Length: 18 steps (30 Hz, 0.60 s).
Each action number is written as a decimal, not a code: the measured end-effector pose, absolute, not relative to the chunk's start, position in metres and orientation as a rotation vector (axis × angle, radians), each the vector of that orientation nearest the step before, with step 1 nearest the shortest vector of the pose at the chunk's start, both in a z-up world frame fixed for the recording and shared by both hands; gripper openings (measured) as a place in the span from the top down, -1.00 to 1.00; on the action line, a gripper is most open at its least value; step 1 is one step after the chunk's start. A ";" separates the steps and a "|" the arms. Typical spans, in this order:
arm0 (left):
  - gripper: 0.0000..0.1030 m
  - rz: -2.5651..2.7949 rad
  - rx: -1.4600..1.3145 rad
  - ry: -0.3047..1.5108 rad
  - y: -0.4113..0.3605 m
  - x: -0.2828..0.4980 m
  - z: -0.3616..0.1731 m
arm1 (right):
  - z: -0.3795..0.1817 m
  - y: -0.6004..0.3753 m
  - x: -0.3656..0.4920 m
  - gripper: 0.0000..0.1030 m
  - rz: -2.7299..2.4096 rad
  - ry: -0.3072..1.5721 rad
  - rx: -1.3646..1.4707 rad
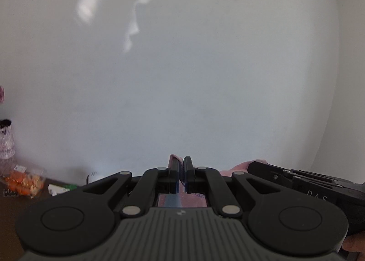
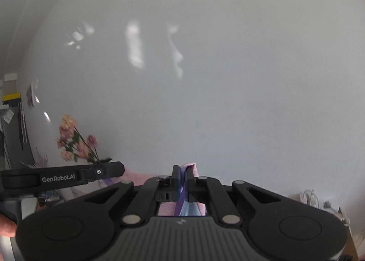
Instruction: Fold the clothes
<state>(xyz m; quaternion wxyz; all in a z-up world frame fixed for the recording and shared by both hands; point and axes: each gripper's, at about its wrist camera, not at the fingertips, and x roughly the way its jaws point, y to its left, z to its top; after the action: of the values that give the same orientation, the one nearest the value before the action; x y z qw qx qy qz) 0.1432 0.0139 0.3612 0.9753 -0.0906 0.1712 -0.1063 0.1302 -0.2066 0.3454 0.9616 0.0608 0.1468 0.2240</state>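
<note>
White wall (image 1: 182, 78) fills the background of both wrist views. Left gripper (image 1: 181, 175) and right gripper (image 2: 183, 183) each stand nearly closed, pinching an edge of the pink garment (image 2: 190, 167) in front of that wall, probably to hang it straight for a fold. Flowers (image 2: 77, 142) stand low against the wall, left of the right gripper.

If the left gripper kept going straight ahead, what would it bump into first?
Probably the white wall. Nothing else shows ahead of the left gripper, which pinches pink cloth, though the distance is unclear.
</note>
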 end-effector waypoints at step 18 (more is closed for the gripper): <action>-0.50 -0.291 -0.022 0.808 0.020 0.069 0.066 | 0.060 -0.185 0.110 0.02 0.529 0.805 -0.102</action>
<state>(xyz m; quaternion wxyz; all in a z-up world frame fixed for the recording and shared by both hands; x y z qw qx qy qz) 0.0694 0.0200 0.0664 0.9092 -0.0105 0.3918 -0.1409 0.1104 -0.1852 0.0605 0.8850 -0.0489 0.3869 0.2542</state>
